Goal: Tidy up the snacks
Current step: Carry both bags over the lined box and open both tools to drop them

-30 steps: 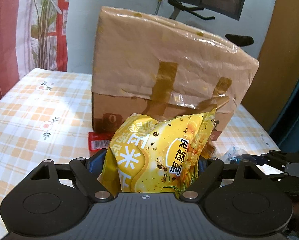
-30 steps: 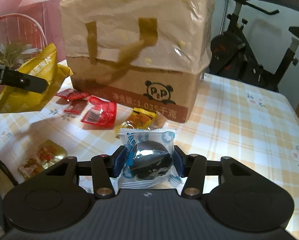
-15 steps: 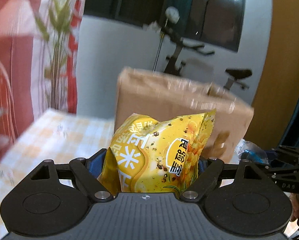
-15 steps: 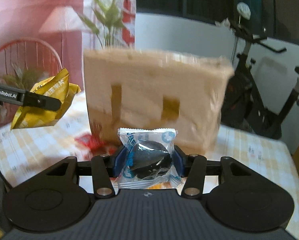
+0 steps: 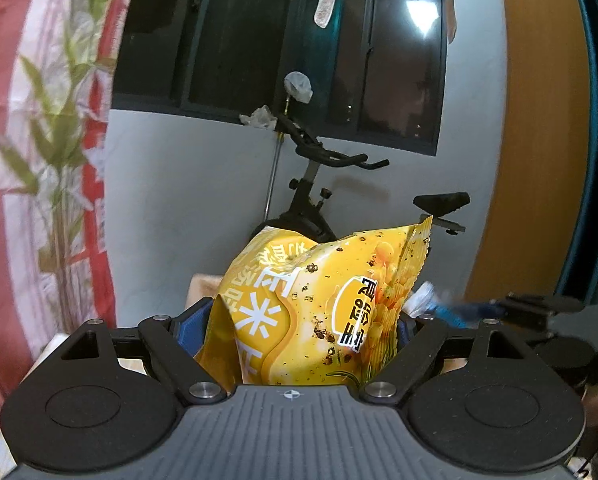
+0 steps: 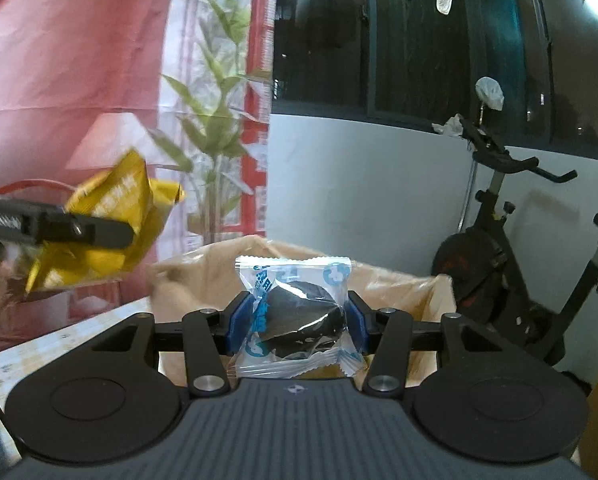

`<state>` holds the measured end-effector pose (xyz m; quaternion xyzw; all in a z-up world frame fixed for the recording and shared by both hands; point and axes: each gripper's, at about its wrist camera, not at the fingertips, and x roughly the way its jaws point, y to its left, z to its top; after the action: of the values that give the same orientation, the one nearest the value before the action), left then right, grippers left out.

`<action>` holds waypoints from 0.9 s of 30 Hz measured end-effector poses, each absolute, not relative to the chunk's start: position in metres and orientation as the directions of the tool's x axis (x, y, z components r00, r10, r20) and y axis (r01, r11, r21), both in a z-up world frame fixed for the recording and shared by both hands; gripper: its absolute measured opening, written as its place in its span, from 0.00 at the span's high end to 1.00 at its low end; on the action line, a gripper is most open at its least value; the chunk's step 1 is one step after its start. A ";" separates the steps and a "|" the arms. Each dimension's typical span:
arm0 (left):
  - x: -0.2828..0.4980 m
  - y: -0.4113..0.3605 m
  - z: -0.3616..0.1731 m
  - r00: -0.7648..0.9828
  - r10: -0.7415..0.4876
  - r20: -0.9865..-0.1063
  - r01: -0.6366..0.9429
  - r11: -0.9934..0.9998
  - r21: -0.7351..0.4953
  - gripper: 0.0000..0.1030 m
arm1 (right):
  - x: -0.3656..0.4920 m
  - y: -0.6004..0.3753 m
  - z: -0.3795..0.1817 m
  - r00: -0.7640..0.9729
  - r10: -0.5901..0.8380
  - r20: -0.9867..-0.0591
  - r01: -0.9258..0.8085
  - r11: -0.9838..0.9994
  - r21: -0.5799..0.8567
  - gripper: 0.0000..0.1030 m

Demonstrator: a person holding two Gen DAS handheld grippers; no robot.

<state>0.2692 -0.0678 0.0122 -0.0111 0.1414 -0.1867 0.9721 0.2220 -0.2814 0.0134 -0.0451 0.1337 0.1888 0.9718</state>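
While both grippers have risen above the box rim (image 6: 399, 276), left gripper (image 5: 303, 320) clamps the yellow chip bag (image 5: 319, 312) wide. Right gripper (image 6: 295, 320) pinches the clear-wrapped dark snack (image 6: 299, 312). Judged next: drop both in.

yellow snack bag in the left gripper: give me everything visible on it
The yellow snack bag is a puffy, glossy foil-look pouch with white characters, a white label patch with dark lettering, dark speck print and a crimped, serrated top seal. It stands roughly upright, its top corner tilted to the right in the left wrist view, sides dented where the left gripper clamps it between blue-padded fingers. It appears sealed. In the right wrist view it hangs in the air, clear of the table, left of the brown box. Nothing else touches it.
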 end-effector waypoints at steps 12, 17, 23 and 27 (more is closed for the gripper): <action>0.372 -0.116 -0.007 0.840 -0.375 -0.391 0.385 0.921 -0.056 0.16 | 0.300 -0.282 -0.005 0.875 0.241 -0.421 -0.268 0.963 -0.004 0.50; 0.393 -0.127 -0.021 0.827 -0.338 -0.450 0.364 0.931 -0.030 0.10 | 0.313 -0.283 -0.015 0.862 0.228 -0.453 -0.251 0.968 0.009 0.48; 0.393 -0.116 -0.022 0.838 -0.304 -0.453 0.342 0.940 0.003 0.07 | 0.311 -0.292 -0.018 0.861 0.240 -0.449 -0.239 0.969 0.060 0.40; 0.380 -0.105 -0.016 0.843 -0.306 -0.442 0.337 0.941 -0.009 0.07 | 0.302 -0.295 -0.013 0.872 0.233 -0.430 -0.226 0.972 0.068 0.40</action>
<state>0.3797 -0.1053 -0.0157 0.0347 0.2243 -0.1678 0.9593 0.3019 -0.2946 -0.0133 0.0081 0.2230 0.1185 0.9675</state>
